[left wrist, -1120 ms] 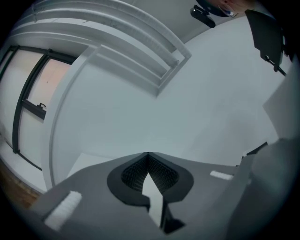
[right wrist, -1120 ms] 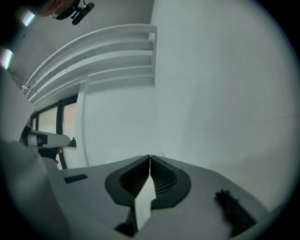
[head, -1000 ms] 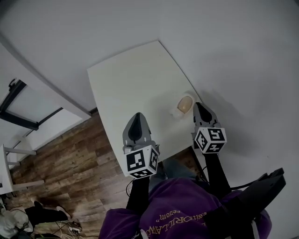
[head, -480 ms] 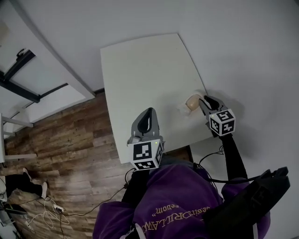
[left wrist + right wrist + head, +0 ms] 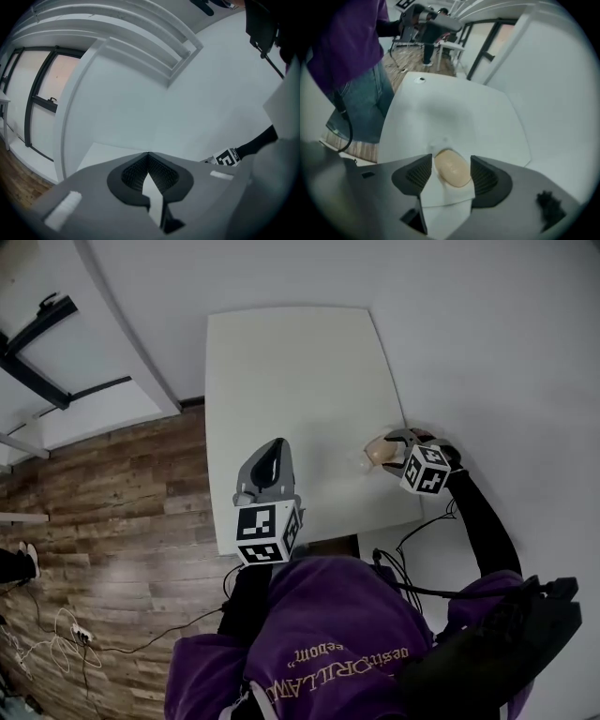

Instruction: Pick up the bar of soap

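Now my right gripper (image 5: 451,158) is at the right edge of the flat white table (image 5: 291,381), and its two dark jaws are opening. The tan, egg-shaped bar of soap (image 5: 452,168) sits between them on a thin white sheet (image 5: 440,194) that lies on the table. The pads do not squeeze the soap. My left gripper (image 5: 270,465) hangs over the near part of the table, well apart from the soap. Its jaws are pressed together with nothing in them.
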`<action>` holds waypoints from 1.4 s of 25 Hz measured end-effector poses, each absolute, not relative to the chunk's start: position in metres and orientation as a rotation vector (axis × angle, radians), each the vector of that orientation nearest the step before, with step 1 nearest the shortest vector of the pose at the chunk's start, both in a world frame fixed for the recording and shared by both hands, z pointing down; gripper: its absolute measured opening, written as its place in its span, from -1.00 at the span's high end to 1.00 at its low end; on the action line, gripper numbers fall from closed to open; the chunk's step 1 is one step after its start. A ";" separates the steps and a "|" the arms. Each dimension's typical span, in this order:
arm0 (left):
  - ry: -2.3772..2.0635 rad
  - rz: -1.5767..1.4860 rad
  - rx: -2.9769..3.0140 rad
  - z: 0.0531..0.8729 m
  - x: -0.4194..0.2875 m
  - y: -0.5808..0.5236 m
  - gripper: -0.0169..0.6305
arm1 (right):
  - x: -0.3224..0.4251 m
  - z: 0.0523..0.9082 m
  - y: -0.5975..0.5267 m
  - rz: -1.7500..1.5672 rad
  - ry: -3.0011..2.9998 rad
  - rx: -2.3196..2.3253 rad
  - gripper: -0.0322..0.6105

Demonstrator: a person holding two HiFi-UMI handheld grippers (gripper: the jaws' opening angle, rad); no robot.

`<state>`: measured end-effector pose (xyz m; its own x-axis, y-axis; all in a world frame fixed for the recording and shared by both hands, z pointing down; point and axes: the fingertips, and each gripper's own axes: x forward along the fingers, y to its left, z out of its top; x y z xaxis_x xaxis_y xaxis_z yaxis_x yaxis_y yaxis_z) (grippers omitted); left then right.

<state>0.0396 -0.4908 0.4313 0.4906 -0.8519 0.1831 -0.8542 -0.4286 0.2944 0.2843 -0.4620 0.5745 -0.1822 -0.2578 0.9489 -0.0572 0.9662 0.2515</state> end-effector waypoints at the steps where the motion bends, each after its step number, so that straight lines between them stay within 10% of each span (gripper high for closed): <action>1: -1.428 0.010 2.393 0.430 0.039 -0.491 0.93 | 0.287 0.580 -0.462 -0.202 -1.715 0.179 0.12; 21: -1.553 0.018 2.319 0.435 0.016 -0.492 0.93 | 0.303 0.648 -0.462 -0.286 -1.308 -0.423 0.07; 35: -1.555 -0.023 2.323 0.435 0.010 -0.501 0.93 | 0.291 0.604 -0.483 -0.226 -1.529 0.062 0.07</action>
<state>0.0097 -0.5007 0.4346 0.3994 -0.8998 0.1755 -0.8943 -0.3402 0.2908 0.2911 -0.4832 0.6043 0.0260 -0.1850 0.9824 0.1072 0.9776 0.1813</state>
